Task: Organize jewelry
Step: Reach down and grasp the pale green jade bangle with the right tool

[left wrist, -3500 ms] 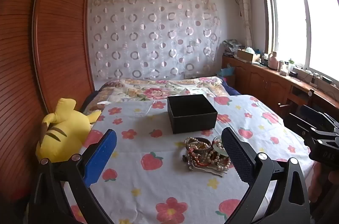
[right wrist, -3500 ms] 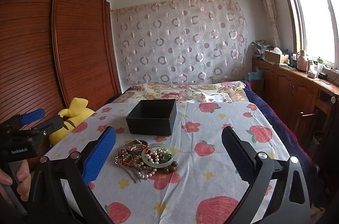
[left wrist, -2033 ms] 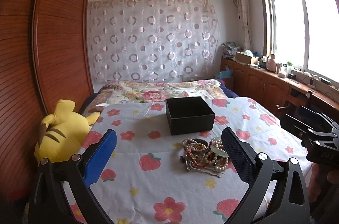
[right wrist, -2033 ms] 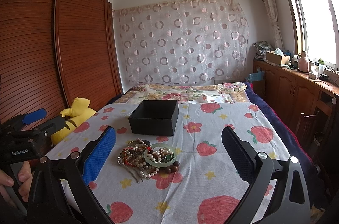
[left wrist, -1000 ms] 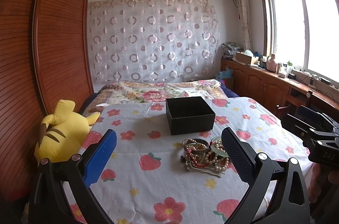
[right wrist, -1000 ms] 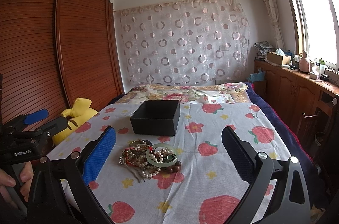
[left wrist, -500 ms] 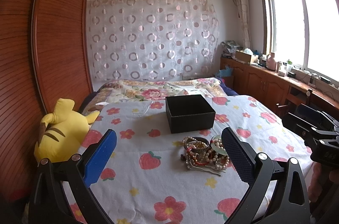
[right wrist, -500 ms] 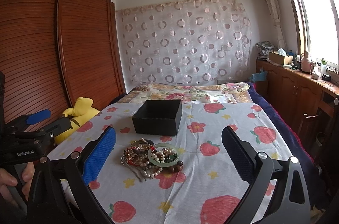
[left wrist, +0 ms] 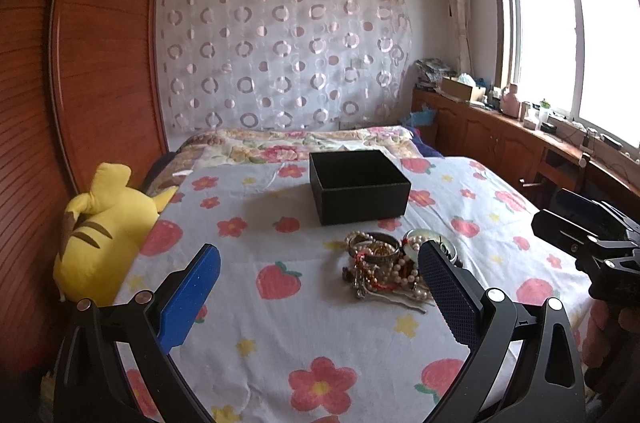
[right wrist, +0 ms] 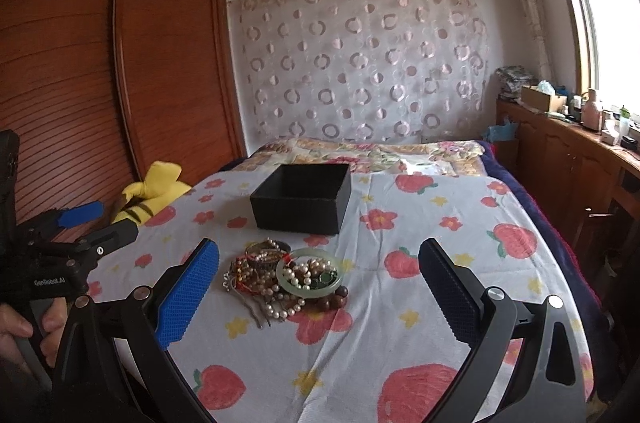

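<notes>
Left wrist view: left gripper (left wrist: pixel 318 293) fingers spread wide, holding nothing, above the bed (left wrist: pixel 256 327); tangled pile of bead and pearl jewelry (left wrist: pixel 384 265) just before the open black square box (left wrist: pixel 358 187).

Right wrist view: right gripper (right wrist: pixel 318 293) fingers equally wide, empty; same jewelry pile (right wrist: pixel 282 277) before the box (right wrist: pixel 302 197).

Both wrist cameras are looking forward along their own spread fingers, hovering low over the near end of the bed (left wrist: pixel 248 255) and facing the curtained back wall. The left wrist view is sitting further left, catching the jewelry pile (left wrist: pixel 384 267) right of centre and the right gripper (left wrist: pixel 580 227) poking in at its right edge. The right wrist view is sitting further right and a touch nearer, putting the pile (right wrist: pixel 284 279) left of centre with the left gripper (right wrist: pixel 88 227) at its left edge. Both are sharing the pile, the black box (left wrist: pixel 358 185) (right wrist: pixel 302 197) beyond it, the yellow plush toy (left wrist: pixel 104 227) (right wrist: pixel 152 195) and the wardrobe (left wrist: pixel 108 55) (right wrist: pixel 120 63).
</notes>
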A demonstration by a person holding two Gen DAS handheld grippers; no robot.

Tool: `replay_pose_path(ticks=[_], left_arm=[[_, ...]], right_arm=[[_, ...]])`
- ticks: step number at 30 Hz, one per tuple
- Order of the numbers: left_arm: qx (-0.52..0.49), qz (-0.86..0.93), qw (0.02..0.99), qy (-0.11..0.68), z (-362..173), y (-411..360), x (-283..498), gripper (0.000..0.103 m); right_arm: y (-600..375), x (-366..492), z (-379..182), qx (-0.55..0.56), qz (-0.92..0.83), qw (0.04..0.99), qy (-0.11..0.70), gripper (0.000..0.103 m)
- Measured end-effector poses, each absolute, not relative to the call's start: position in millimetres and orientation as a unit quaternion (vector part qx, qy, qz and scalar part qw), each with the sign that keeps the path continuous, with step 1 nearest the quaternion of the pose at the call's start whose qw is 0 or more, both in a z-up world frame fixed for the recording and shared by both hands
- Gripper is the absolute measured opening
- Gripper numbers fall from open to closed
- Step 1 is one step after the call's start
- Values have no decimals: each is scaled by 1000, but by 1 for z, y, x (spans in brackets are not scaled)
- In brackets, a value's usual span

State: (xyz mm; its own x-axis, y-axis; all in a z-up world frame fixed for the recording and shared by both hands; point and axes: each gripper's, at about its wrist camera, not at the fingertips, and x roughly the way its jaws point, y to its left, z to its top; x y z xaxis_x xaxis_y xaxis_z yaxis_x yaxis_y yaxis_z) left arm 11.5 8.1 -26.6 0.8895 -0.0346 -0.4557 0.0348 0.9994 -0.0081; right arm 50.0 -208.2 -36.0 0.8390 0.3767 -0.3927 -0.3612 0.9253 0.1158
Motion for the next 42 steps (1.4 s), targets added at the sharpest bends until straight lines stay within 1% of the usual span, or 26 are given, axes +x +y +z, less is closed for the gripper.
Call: replay_pose_path(ticks=[3,9,17,24,30,32,33,34,38,42], left_arm=[[-4,-24,969,245,-35,12,17,96],[-9,-43,963,266,-52,17,28,96],[-12,-65,954,292,-77,23,47,96],[-16,-89,948,305,-88,25,60,96],[5,-86,947,310,-92,25,70,96],[9,-86,946,313,-93,25,74,96],[8,-86,945,316,-93,26,76,96],[8,-85,944,317,-93,26,78,96],[14,-85,946,314,-93,26,84,96],[19,-100,938,332,-94,24,99,96]], right_arm=[[-209,62,-45,11,214,950,228,95],[-192,94,-68,-18,247,927,281,90],[-175,139,-93,-24,272,898,346,87],[-164,169,-108,-33,274,877,392,87],[-154,177,-112,-55,273,871,405,87],[-153,179,-114,-57,274,869,408,82],[-153,179,-114,-58,274,869,409,76],[-153,179,-114,-58,274,868,409,75],[-157,175,-112,-59,277,872,399,75],[-171,163,-100,-42,276,883,376,75]])
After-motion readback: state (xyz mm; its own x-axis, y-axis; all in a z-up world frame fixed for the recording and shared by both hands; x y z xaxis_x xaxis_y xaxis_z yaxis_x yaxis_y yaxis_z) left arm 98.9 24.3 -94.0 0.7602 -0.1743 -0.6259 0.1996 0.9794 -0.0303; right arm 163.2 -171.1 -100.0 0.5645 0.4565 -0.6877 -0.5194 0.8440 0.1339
